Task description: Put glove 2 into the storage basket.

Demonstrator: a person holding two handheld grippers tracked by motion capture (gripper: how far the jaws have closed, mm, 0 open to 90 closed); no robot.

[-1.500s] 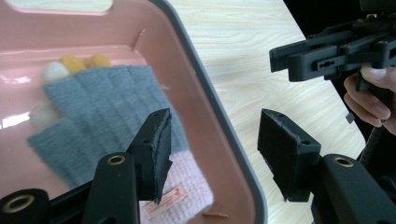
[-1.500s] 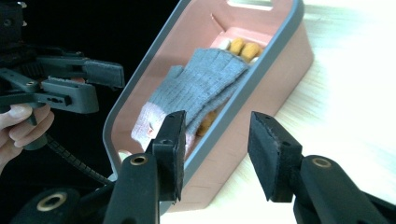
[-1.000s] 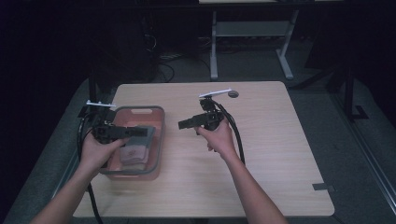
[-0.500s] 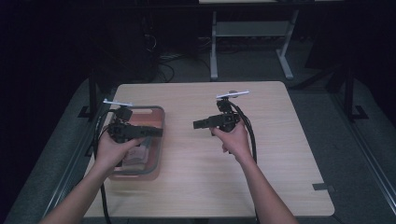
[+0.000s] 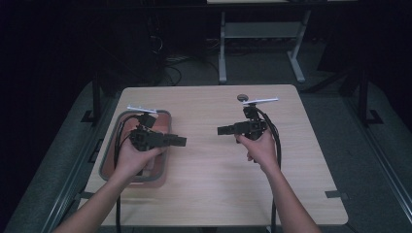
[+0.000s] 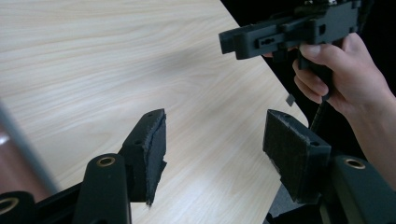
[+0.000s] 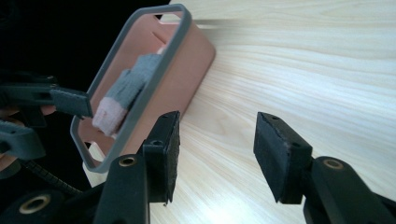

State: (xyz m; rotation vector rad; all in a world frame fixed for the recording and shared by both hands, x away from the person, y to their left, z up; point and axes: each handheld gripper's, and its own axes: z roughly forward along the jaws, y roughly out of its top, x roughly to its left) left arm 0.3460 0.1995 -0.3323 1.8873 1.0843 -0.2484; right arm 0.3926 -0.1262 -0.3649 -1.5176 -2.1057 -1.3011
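Since the earlier frame both hands have drawn apart, the right gripper (image 5: 228, 130) shifting toward 3 o'clock. High view: left gripper (image 5: 179, 141) held over the right rim of the tray (image 5: 108, 150), jaws pointing to 3 o'clock; the right gripper points to 9 o'clock over the bare table (image 5: 204, 194). Left gripper view: jaws wide apart, nothing between them; right hand (image 6: 345, 79) at 1 o'clock. Right gripper view: jaws wide apart, empty; pink grey-rimmed tray at 10 o'clock, a grey and pink cloth (image 7: 126, 91) lying inside.
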